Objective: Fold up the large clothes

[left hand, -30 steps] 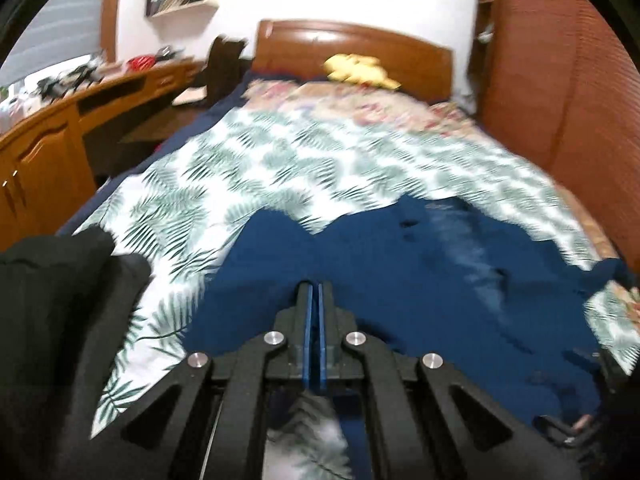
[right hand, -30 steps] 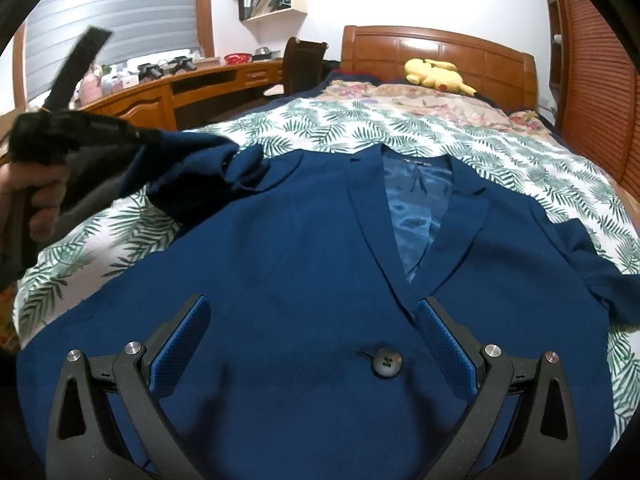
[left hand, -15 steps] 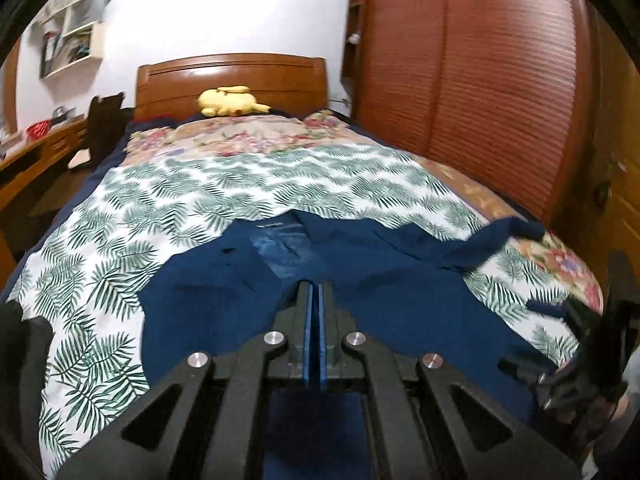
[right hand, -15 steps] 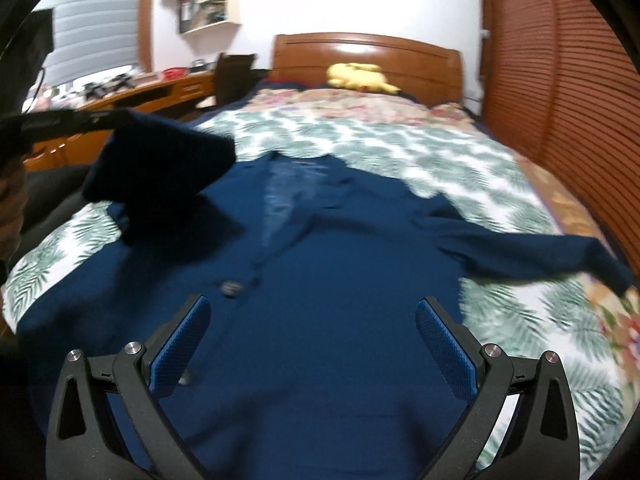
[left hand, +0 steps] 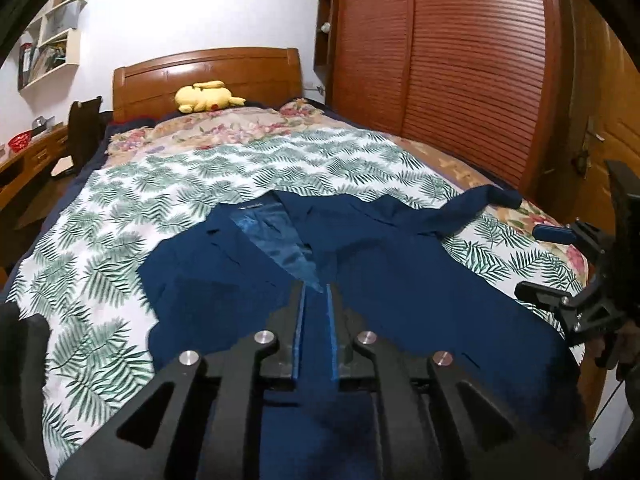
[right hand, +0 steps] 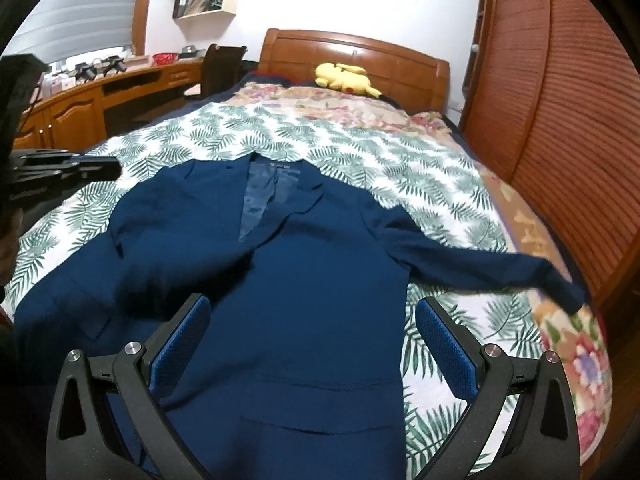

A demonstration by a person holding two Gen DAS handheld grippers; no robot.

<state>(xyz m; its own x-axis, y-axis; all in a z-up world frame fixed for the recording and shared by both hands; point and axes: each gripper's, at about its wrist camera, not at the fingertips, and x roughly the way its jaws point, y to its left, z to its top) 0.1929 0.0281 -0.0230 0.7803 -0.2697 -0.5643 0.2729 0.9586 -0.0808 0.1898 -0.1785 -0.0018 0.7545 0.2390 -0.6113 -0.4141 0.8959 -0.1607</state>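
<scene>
Left wrist: jaws opening, sleeve point(left hand: 208, 296) released.

White walls point(left hand: 200, 8), wooden headboard point(right hand: 352, 54), slatted wardrobe point(left hand: 460, 60), desk point(right hand: 120, 88)

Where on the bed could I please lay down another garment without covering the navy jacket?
The leaf-print sheet is bare between the jacket collar and the floral pillows. A narrower strip runs left of the jacket. The wardrobe side is crowded: the outstretched sleeve crosses it.

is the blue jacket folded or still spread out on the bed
Mostly spread out. The jacket lies front up and flat on the bed, one sleeve stretched sideways; the other seems folded in.
</scene>
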